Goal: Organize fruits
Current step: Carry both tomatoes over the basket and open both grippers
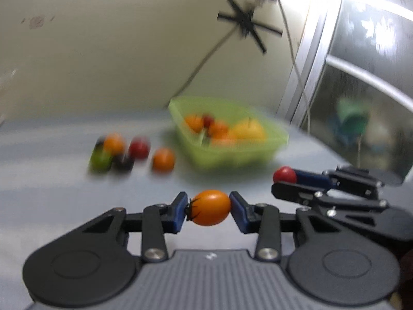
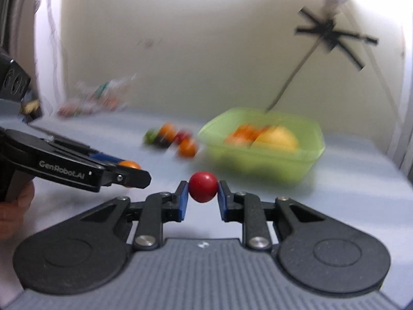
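Observation:
My left gripper (image 1: 209,208) is shut on an orange tomato (image 1: 211,207), its blue pads pressing both ends, a little above the pale table. The right gripper (image 2: 202,187) is shut on a small red fruit (image 2: 203,186). Each gripper shows in the other's view: the right one with the red fruit (image 1: 284,174) at the right, the left one with the orange tomato (image 2: 129,164) at the left. A green bowl (image 1: 258,152) (image 2: 304,155) beyond holds several orange, red and yellow fruits. Several loose fruits (image 1: 162,159) (image 2: 187,147) lie left of the bowl.
A pale wall with black tape and a cable (image 1: 247,23) stands behind the table. A window frame (image 1: 309,82) rises at the right in the left wrist view. Blurred packets (image 2: 95,98) lie at the table's far left. A hand (image 2: 13,211) holds the left gripper.

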A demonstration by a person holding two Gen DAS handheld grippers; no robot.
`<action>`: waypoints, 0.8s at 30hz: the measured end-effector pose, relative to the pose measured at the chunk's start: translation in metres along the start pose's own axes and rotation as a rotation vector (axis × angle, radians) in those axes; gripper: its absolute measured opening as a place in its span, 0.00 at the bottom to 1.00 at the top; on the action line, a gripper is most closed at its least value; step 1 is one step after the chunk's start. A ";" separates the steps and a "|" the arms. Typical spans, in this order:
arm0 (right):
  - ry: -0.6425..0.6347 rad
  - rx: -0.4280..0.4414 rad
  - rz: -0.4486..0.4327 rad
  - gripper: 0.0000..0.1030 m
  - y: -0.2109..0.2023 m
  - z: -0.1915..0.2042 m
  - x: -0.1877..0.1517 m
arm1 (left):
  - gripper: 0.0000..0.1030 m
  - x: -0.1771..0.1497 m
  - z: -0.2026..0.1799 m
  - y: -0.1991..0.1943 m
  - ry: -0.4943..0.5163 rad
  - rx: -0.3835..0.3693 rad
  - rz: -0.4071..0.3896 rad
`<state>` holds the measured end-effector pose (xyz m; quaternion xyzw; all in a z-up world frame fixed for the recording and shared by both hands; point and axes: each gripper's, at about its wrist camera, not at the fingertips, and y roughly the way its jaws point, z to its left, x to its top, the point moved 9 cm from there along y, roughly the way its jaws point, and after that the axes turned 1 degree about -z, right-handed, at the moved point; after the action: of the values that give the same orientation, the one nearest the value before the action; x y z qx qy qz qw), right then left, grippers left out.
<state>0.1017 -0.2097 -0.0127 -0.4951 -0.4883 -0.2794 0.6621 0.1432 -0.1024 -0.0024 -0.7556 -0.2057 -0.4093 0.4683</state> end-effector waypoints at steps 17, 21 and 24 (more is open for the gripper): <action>0.177 -0.134 -0.062 0.44 0.102 -0.107 0.044 | 0.56 0.082 -0.001 0.136 -0.184 -0.030 0.081; 0.183 -0.145 -0.097 0.45 0.092 -0.112 0.044 | 0.56 0.079 0.006 0.126 -0.225 -0.029 0.056; 0.204 -0.143 -0.126 0.45 0.083 -0.111 0.044 | 0.56 0.075 0.006 0.099 -0.199 -0.025 0.010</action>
<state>0.2298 -0.2786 -0.0070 -0.4782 -0.4274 -0.4033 0.6527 0.2582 -0.1501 0.0037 -0.7994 -0.2424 -0.3321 0.4382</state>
